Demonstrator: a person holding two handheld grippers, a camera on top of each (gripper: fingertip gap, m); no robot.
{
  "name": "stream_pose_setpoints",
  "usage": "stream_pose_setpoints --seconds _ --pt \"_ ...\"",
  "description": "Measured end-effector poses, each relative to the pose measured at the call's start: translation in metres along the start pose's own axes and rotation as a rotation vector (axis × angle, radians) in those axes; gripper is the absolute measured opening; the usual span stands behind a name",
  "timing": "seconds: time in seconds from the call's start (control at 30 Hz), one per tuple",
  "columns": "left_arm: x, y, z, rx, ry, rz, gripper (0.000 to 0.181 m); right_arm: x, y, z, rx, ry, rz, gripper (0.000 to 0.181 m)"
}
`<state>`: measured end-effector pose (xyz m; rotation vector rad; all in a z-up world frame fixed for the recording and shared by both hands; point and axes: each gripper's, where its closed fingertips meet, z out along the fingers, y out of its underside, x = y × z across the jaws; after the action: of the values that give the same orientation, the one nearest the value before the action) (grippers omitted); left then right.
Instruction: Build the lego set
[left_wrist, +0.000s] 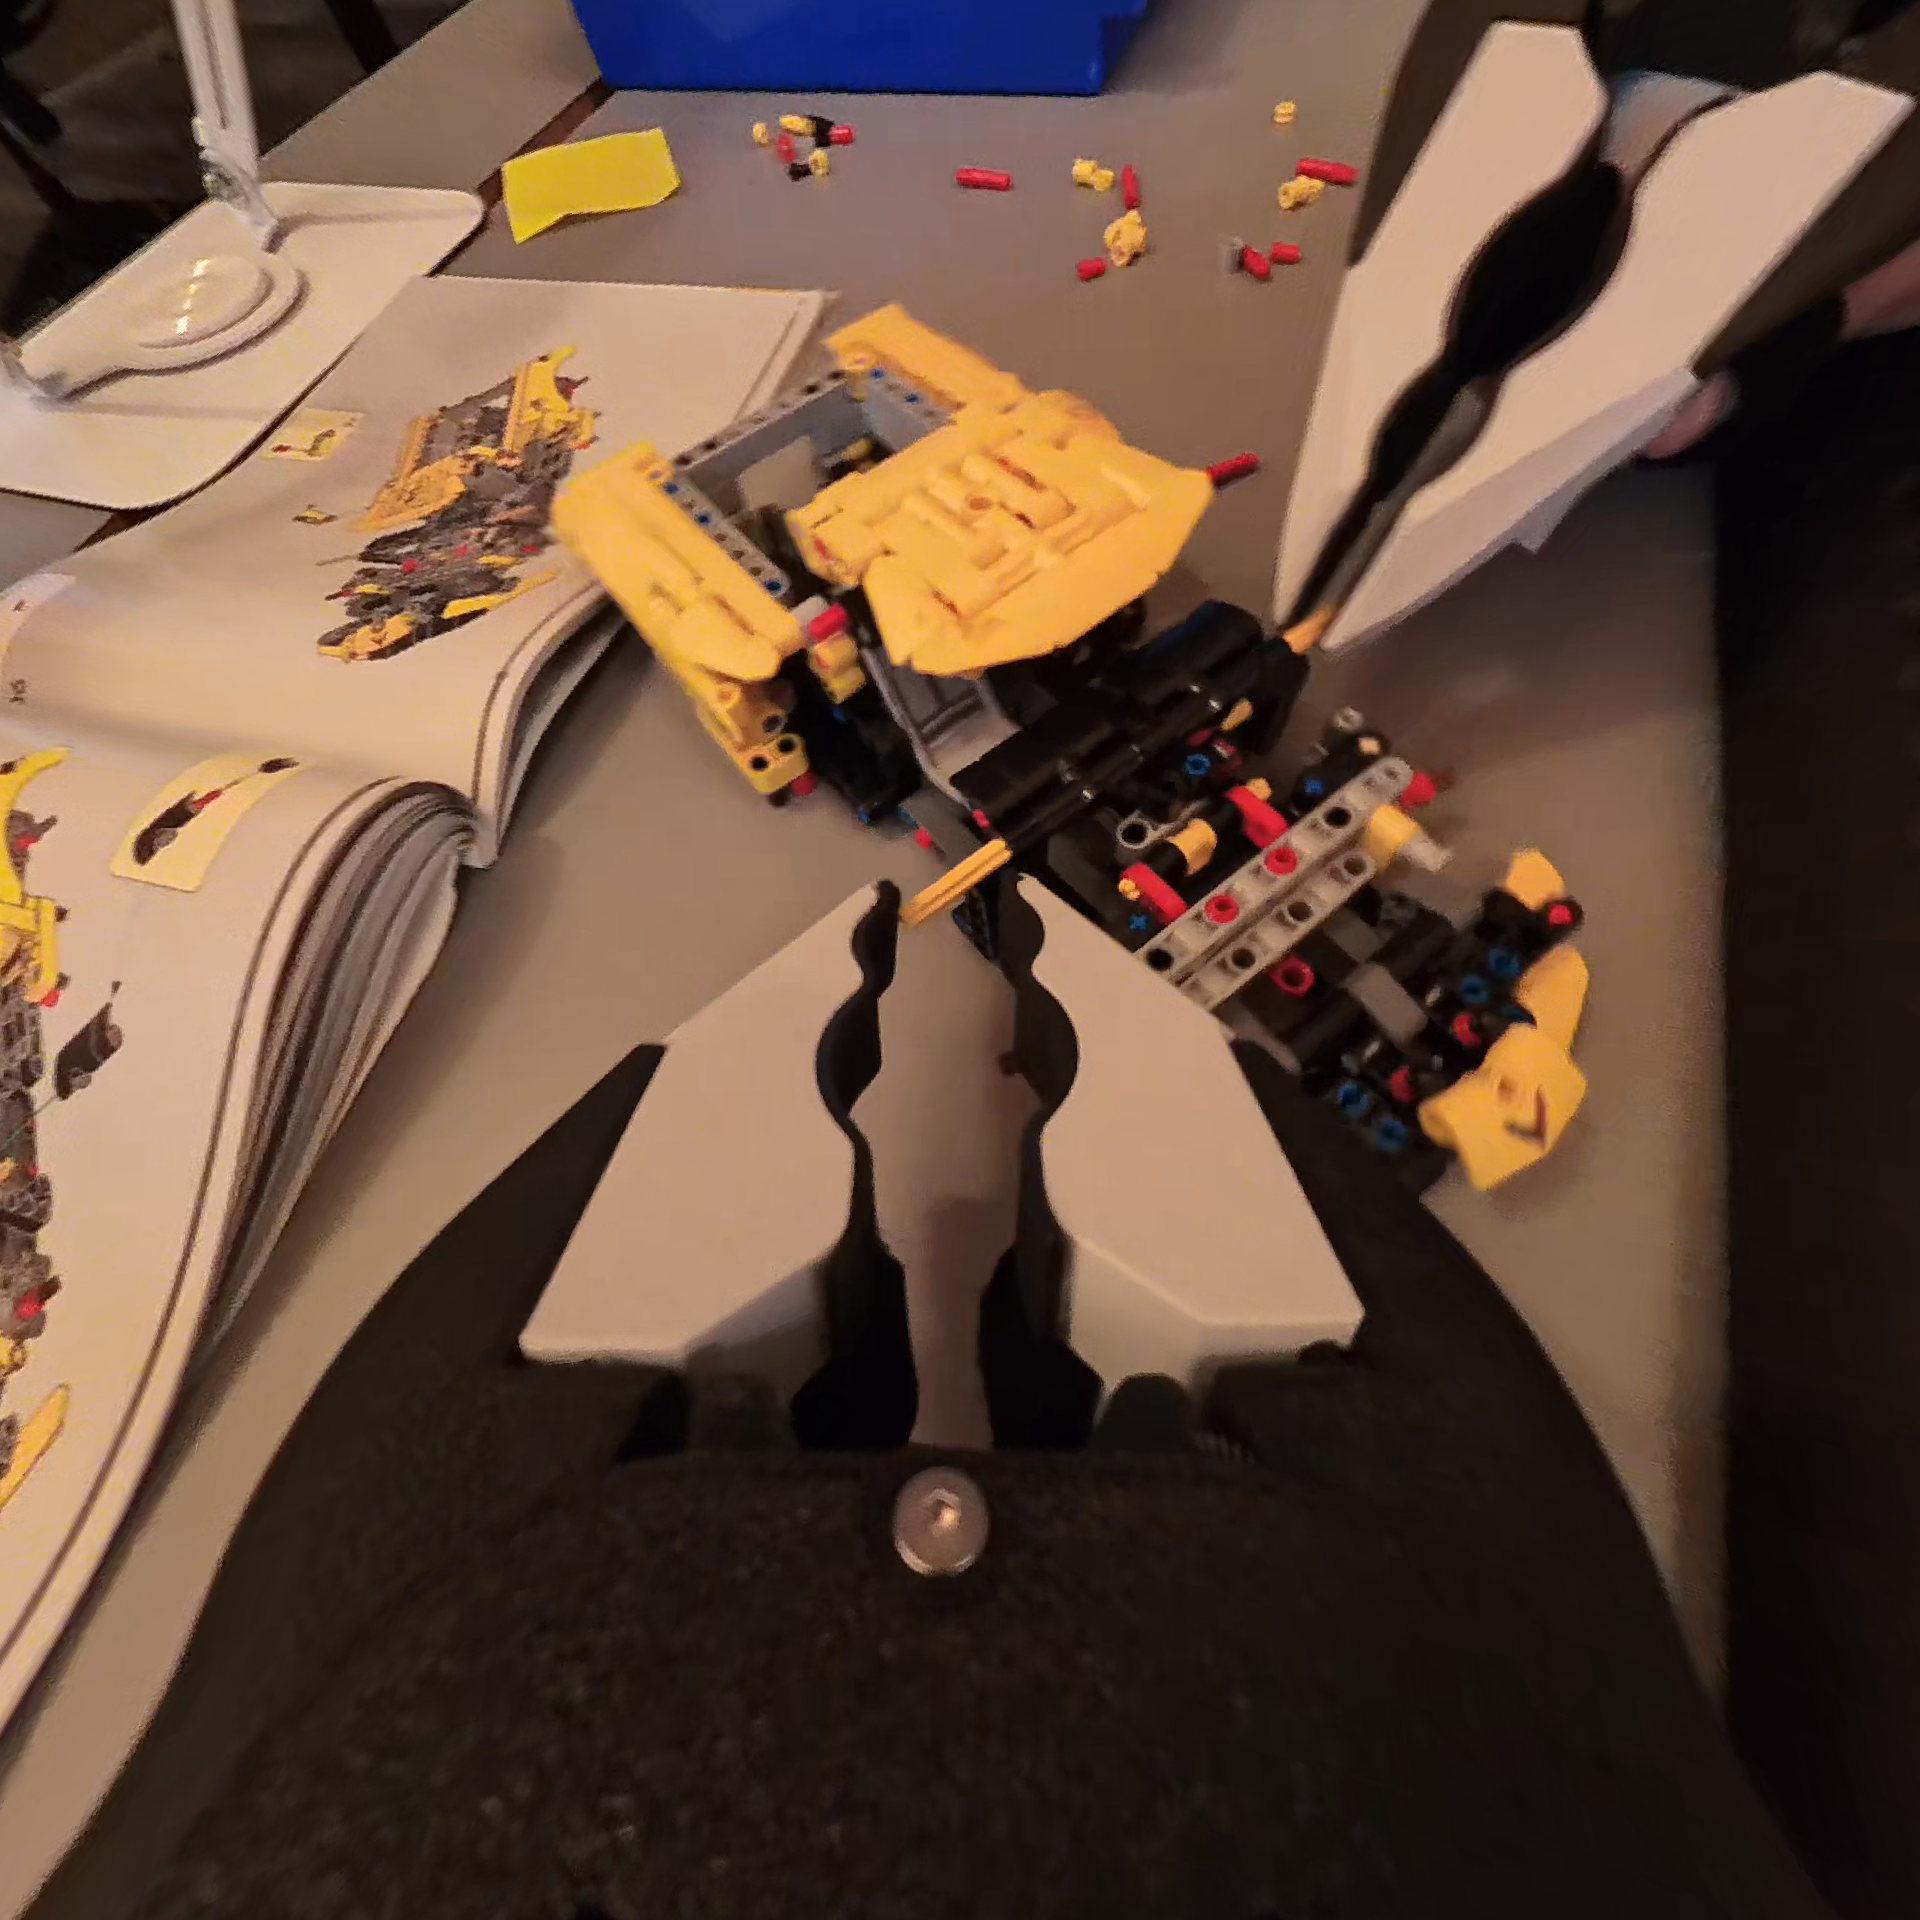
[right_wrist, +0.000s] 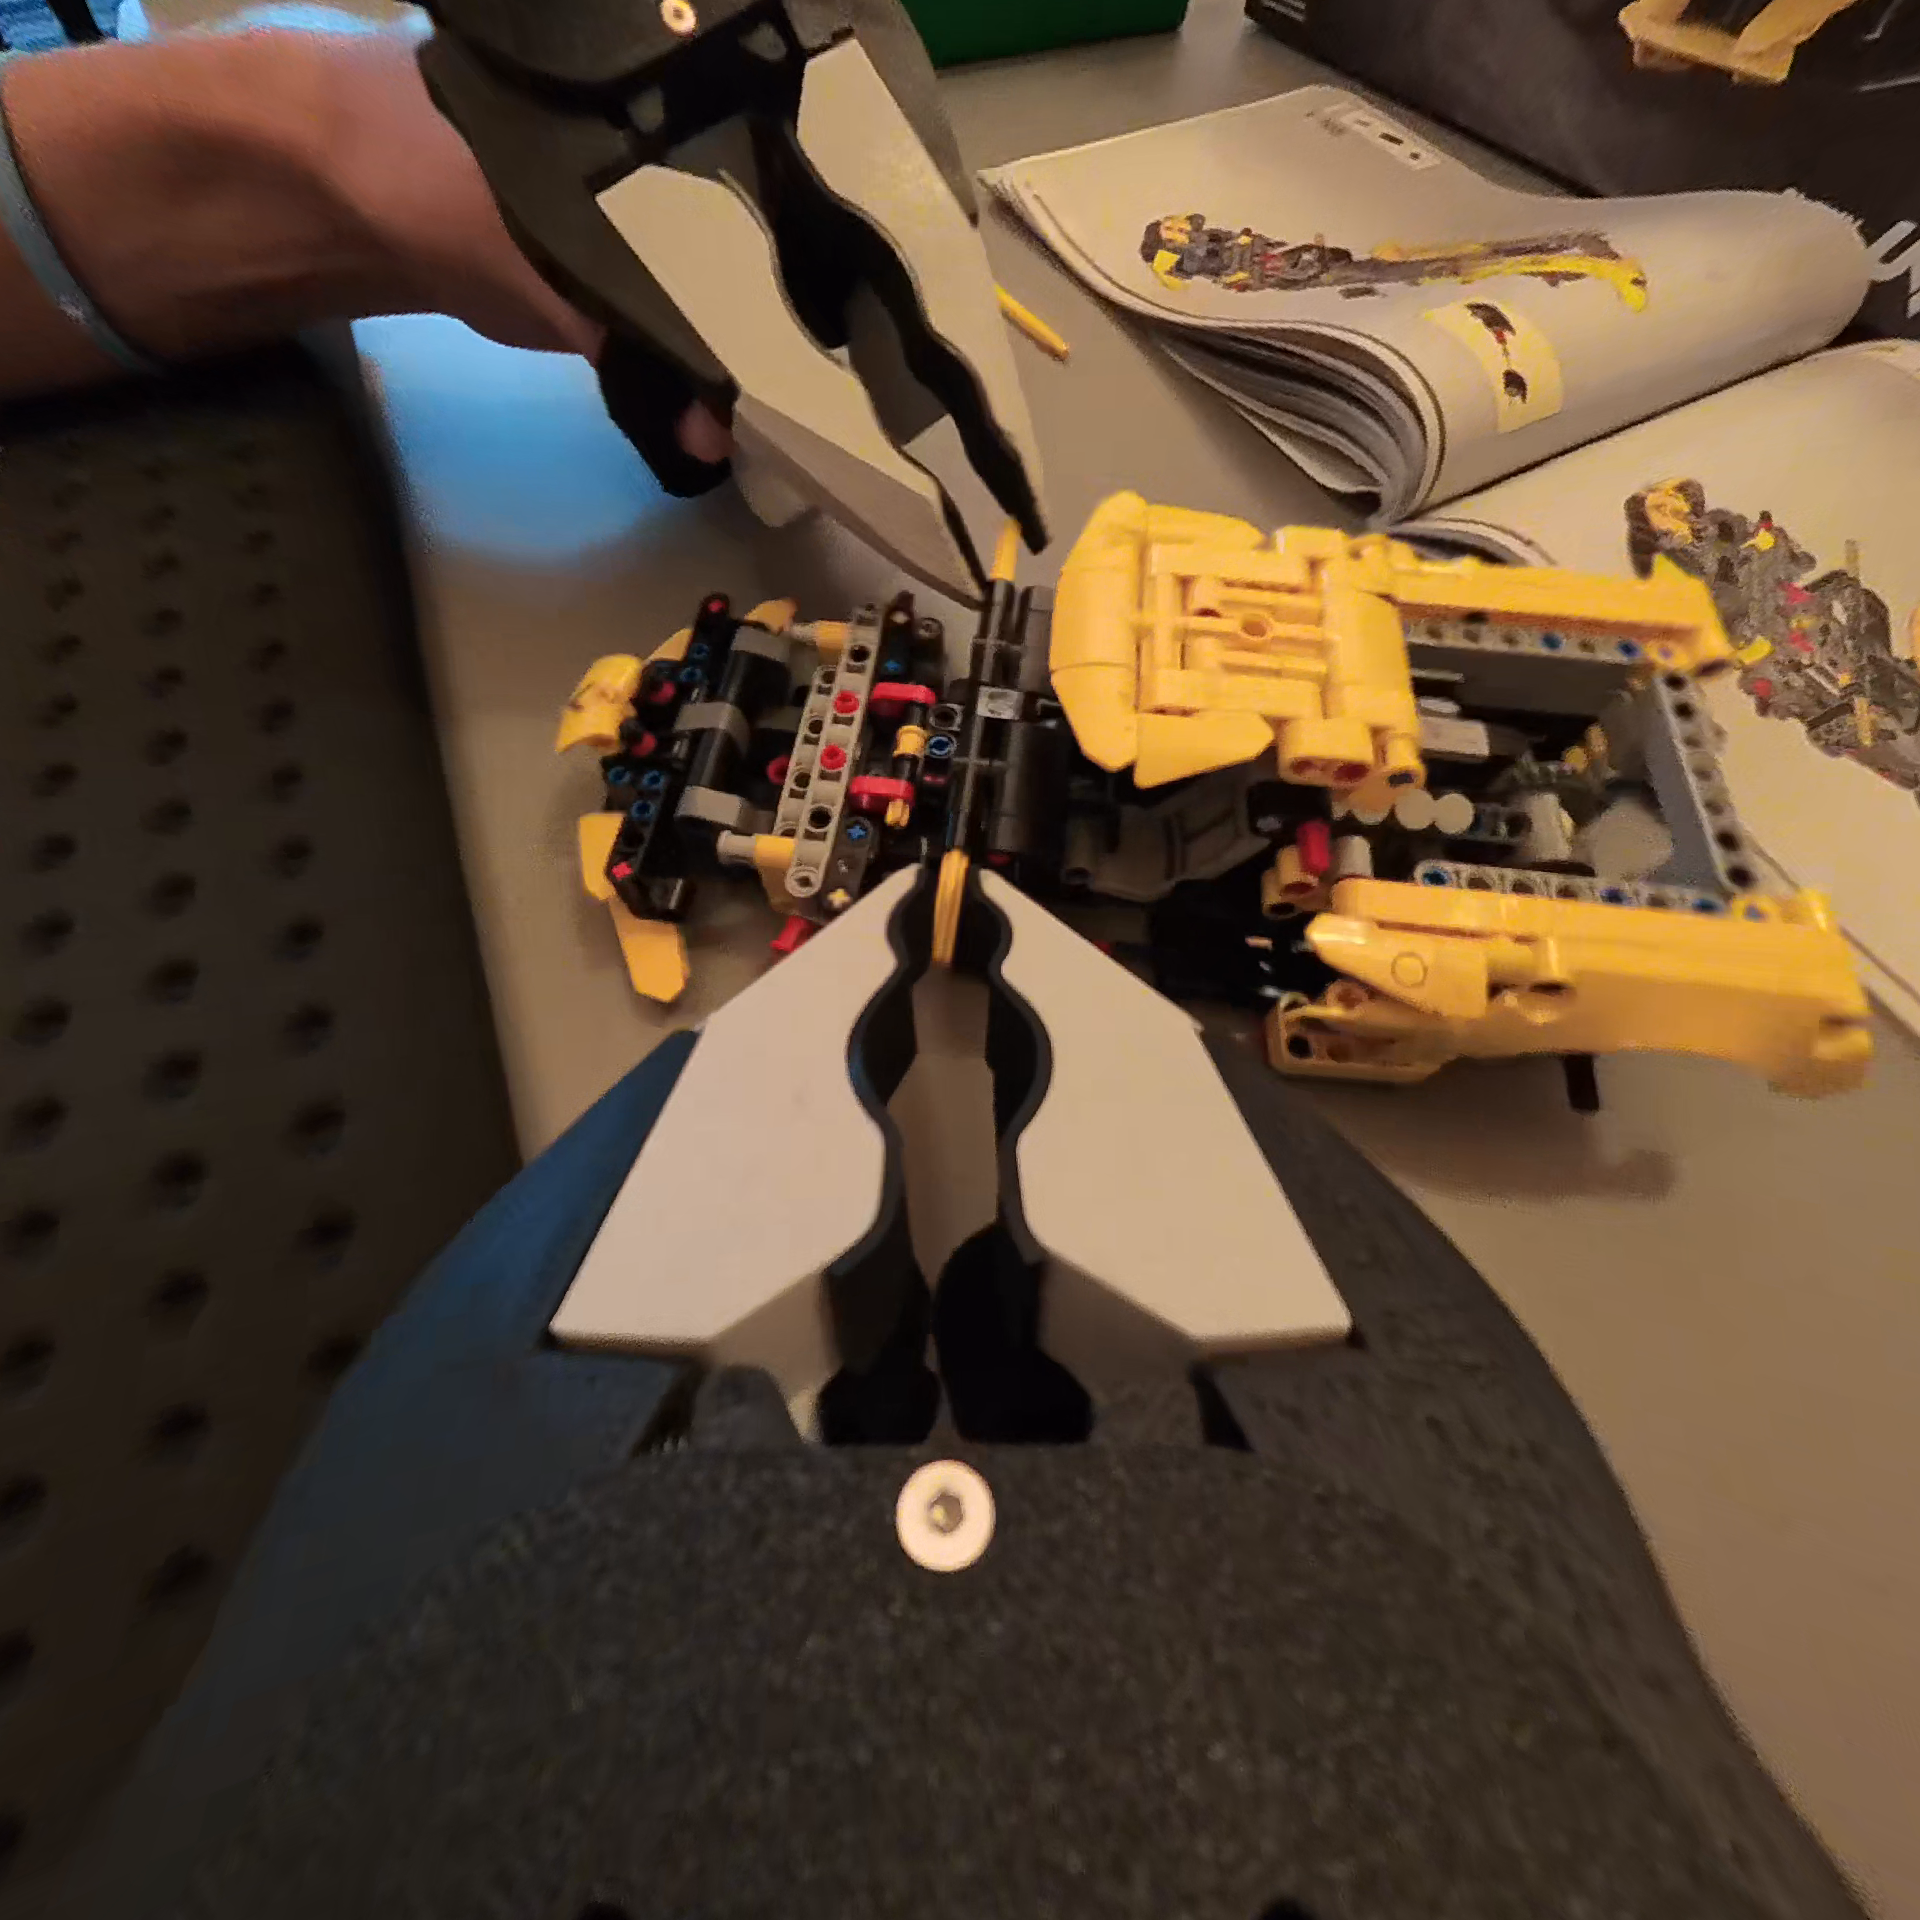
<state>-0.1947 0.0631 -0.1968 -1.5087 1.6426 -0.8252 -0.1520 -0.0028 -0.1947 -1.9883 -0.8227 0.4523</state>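
A half-built yellow and black Lego vehicle (left_wrist: 997, 561) lies on the grey table (left_wrist: 644, 935); it also shows in the right wrist view (right_wrist: 1247, 727). A long yellow axle (right_wrist: 948, 909) runs through its black middle section. My right gripper (right_wrist: 948, 878) is shut on the near end of the axle; in the left wrist view it (left_wrist: 1307, 636) comes in from the upper right. My left gripper (left_wrist: 954, 896) has the axle's other end (left_wrist: 956, 883) between its tips with a narrow gap. In the right wrist view it (right_wrist: 1003, 569) reaches down from above.
An open instruction booklet (left_wrist: 312, 644) lies left of the model, also in the right wrist view (right_wrist: 1455, 343). Loose red and yellow pieces (left_wrist: 1122, 223), a yellow sheet (left_wrist: 587, 182) and a blue bin (left_wrist: 852, 42) sit farther back. A white stand base (left_wrist: 208, 301) and a dark perforated surface (right_wrist: 156, 935) flank the table.
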Motion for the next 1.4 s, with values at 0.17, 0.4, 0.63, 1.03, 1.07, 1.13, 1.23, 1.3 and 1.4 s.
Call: stream_pose_setpoints --seconds 0.17,0.4,0.63,1.03,1.07,1.13,1.23,1.3,1.4 --pt "-0.029 0.001 0.004 -0.015 -0.053 -0.065 0.019 0.000 -0.012 0.020 -0.003 0.041 0.007 0.007" --pt "-0.054 -0.011 -0.006 0.070 -0.108 -0.240 0.021 0.000 -0.042 0.011 0.147 -0.105 0.215 0.017" --pt "-0.135 -0.066 -0.029 0.261 -0.301 -0.490 0.026 0.158 -0.104 -0.039 0.314 0.174 0.276 0.025" --pt "-0.193 -0.020 -0.058 0.253 -0.522 -0.434 0.027 0.239 -0.023 -0.027 0.098 0.421 0.333 0.042" --pt "-0.194 -0.020 -0.062 0.268 -0.514 -0.442 0.026 0.239 -0.025 -0.027 0.110 0.418 0.341 0.041" --pt "-0.197 -0.018 -0.071 0.281 -0.501 -0.454 0.027 0.237 -0.026 -0.026 0.125 0.410 0.345 0.039" --pt "-0.186 -0.019 -0.093 0.279 -0.393 -0.466 0.027 0.232 -0.023 -0.022 0.114 0.393 0.343 0.037" --pt "-0.170 -0.016 -0.114 0.296 -0.335 -0.502 0.028 0.232 -0.022 -0.021 0.109 0.388 0.334 0.036" --pt "-0.149 -0.001 -0.153 0.309 -0.346 -0.488 0.028 0.233 -0.024 -0.024 0.121 0.386 0.339 0.035"
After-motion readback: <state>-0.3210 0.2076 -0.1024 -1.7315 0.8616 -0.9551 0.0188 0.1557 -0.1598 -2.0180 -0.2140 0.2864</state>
